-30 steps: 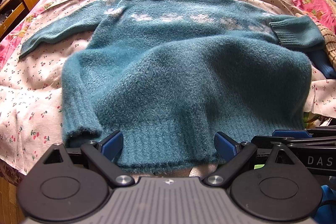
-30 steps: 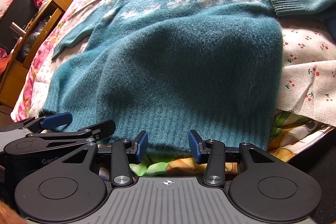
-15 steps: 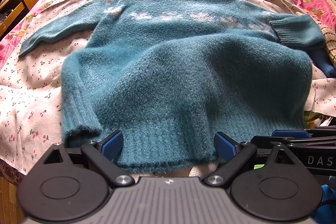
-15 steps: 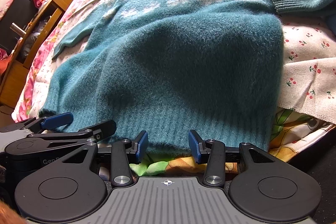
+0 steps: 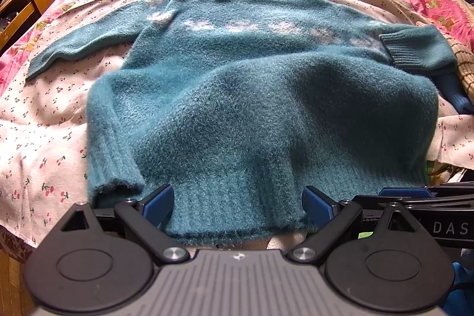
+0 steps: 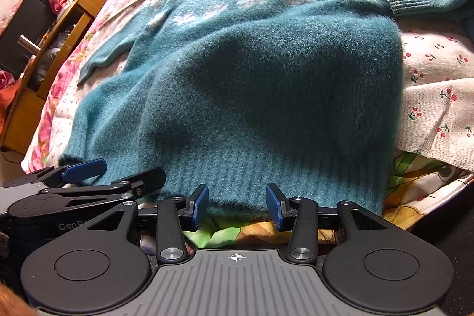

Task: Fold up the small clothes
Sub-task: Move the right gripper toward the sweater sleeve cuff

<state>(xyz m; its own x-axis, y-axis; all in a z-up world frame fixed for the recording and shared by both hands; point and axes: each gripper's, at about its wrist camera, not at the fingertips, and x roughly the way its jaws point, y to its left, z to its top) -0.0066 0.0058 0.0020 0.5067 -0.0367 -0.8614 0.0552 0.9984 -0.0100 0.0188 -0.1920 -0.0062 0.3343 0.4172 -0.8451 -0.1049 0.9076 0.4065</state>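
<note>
Teal sweater [image 5: 260, 96] lies on the bed [image 5: 44, 120], hem at both tongs. Left tongs [image 5: 237, 205] and right tongs [image 6: 237, 205] gape, gripping nothing. Unchanged from a second ago; fold unstarted.

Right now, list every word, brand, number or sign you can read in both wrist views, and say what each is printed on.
"DAS": white letters on the black body of the right gripper, cut off at the left wrist view's edge.
"GenR": pale letters on the black body of the left gripper, partly hidden, in the right wrist view.
The fuzzy teal knitted sweater and cherry-print bedsheet carry no text.
</note>
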